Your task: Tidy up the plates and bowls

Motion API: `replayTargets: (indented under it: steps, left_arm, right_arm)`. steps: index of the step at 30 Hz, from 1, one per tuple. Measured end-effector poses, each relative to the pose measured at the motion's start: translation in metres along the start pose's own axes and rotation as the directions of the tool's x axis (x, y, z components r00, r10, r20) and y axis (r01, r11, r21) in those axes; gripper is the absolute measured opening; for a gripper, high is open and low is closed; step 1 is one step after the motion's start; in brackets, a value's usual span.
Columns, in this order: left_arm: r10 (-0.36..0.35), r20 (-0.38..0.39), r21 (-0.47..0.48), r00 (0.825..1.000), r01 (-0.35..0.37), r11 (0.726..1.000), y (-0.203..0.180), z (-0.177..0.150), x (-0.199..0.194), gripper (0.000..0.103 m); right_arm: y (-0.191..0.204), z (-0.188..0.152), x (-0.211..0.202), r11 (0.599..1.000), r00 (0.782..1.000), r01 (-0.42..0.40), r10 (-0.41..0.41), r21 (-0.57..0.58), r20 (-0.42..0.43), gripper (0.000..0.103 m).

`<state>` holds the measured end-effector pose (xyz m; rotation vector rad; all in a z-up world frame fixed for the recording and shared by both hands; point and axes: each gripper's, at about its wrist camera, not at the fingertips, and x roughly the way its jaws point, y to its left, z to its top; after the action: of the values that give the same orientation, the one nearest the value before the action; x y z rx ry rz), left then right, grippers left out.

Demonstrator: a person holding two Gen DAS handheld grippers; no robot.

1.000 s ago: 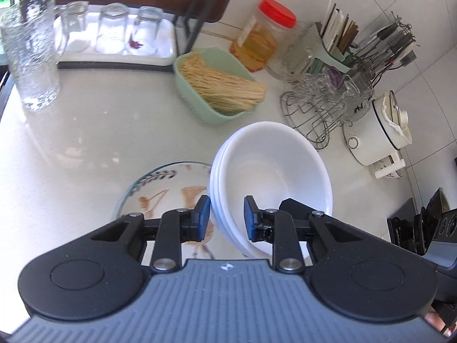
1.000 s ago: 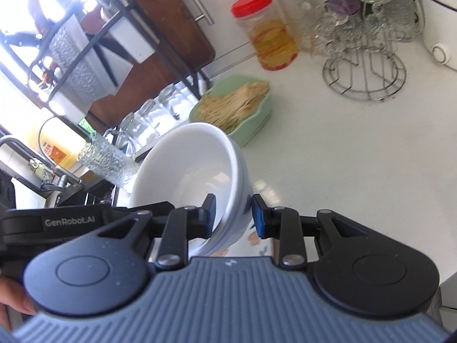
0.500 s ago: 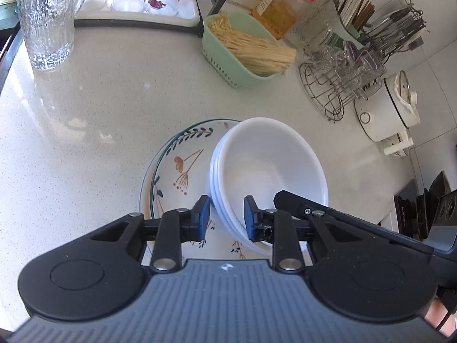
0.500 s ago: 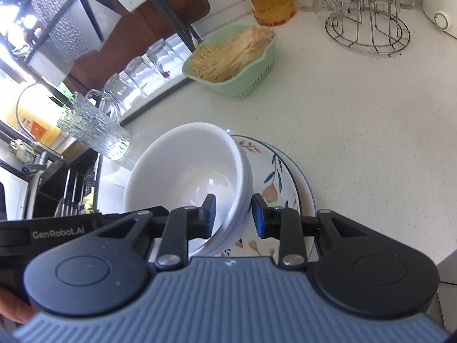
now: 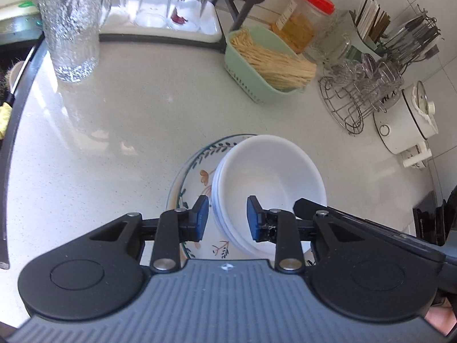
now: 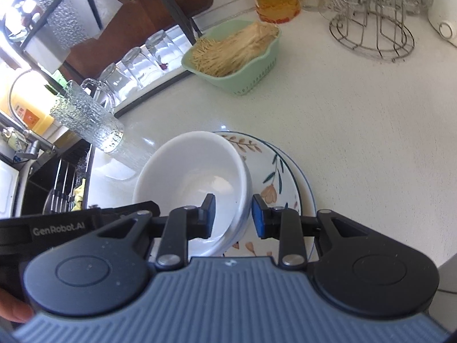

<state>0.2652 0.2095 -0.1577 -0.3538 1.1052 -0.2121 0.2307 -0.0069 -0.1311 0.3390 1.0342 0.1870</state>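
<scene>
A stack of white bowls (image 5: pixel 271 183) sits on a floral plate (image 5: pixel 197 171) on the white counter. My left gripper (image 5: pixel 227 217) straddles the stack's left rim, one blue pad outside and one inside; the jaws are slightly parted and look loose on the rim. My right gripper (image 6: pixel 232 215) straddles the opposite rim of the bowls (image 6: pixel 197 177), over the floral plate (image 6: pixel 280 177), jaws likewise slightly parted. The other gripper's black body shows at each view's edge.
A green basket of noodles (image 5: pixel 265 65), a red-lidded jar (image 5: pixel 302 20), a wire rack of glasses (image 5: pixel 360 91), a white cooker (image 5: pixel 405 123), a textured glass pitcher (image 5: pixel 71 25) and a tray of upturned glasses (image 5: pixel 168 11) stand around. The sink (image 6: pixel 54 183) lies left.
Both grippers lowered the bowl stack onto the floral plate. The jaws of both have since widened slightly around the rims.
</scene>
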Motion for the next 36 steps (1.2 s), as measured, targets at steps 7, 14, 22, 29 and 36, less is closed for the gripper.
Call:
replayTargets:
  steps: [7, 14, 22, 29, 36]
  left_arm:
    - [0.012, 0.069, 0.026, 0.998, -0.014, 1.0, -0.018, -0.001, -0.039, 0.034]
    - [0.032, 0.199, 0.097, 0.979, -0.053, 0.994, -0.059, -0.019, -0.098, 0.049]
    - [0.036, 0.344, 0.147, 0.938, -0.091, 0.985, -0.097, -0.079, -0.162, 0.087]
    - [0.072, 0.39, 0.152, 0.918, -0.142, 0.978, -0.116, -0.138, -0.195, 0.096]
    - [0.077, 0.4, 0.146, 0.913, -0.147, 0.978, -0.121, -0.194, -0.213, 0.1]
  right_arm:
    - [-0.014, 0.006, -0.033, 0.999, 0.997, -0.049, 0.048, 0.015, 0.058, 0.032]
    - [-0.02, 0.01, -0.092, 0.995, 0.982, -0.085, 0.093, -0.054, 0.164, 0.032]
    - [-0.03, -0.028, -0.154, 0.987, 0.959, -0.055, 0.094, -0.149, 0.269, 0.035]
    - [-0.044, -0.073, -0.196, 0.978, 0.931, 0.011, 0.067, -0.21, 0.36, 0.089]
    - [-0.055, -0.108, -0.216, 0.976, 0.924, 0.01, 0.073, -0.216, 0.375, 0.089]
